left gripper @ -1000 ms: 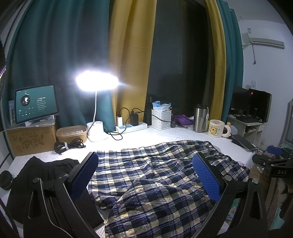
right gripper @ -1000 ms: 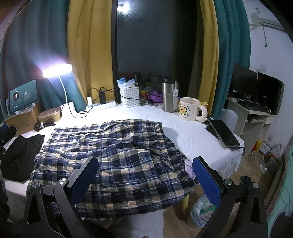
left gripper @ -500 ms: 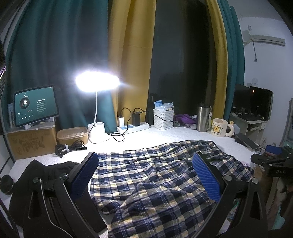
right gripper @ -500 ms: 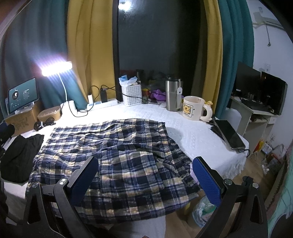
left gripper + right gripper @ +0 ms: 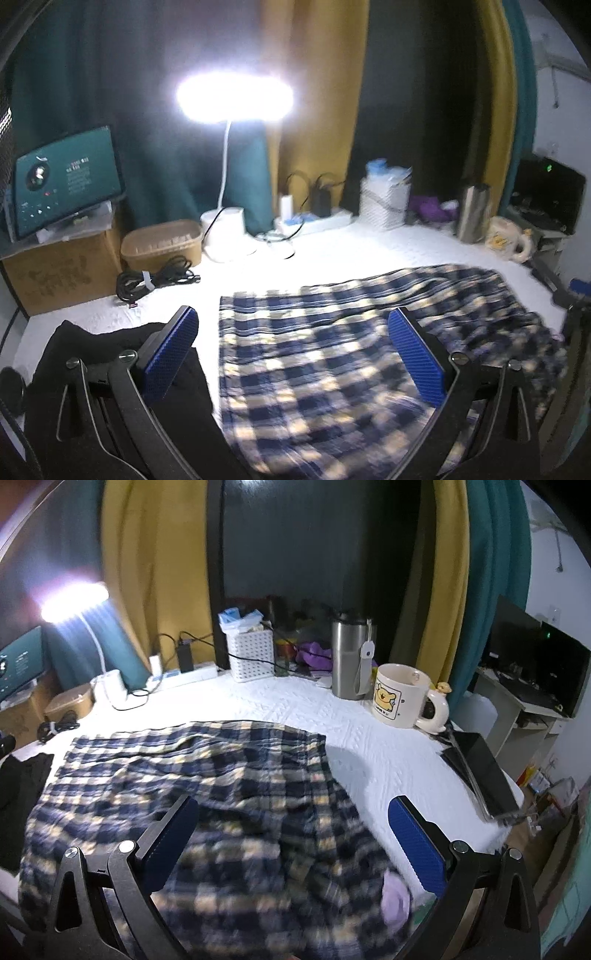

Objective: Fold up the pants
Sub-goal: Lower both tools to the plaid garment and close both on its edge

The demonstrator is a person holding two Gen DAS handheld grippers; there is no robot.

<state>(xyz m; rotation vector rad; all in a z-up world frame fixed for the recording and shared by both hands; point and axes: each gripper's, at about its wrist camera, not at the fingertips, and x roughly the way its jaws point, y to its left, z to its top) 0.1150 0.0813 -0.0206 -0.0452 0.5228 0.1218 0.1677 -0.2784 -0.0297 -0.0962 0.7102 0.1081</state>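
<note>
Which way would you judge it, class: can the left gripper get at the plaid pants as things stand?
Probably yes. The left gripper is open just above the plaid pants, with nothing between them; the black garment lies off to the side.

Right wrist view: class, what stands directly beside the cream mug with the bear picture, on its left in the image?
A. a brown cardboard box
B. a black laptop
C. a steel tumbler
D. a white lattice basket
C: the tall steel tumbler stands just left of the cream bear mug on the white table cover; the white lattice basket is farther left.
</note>
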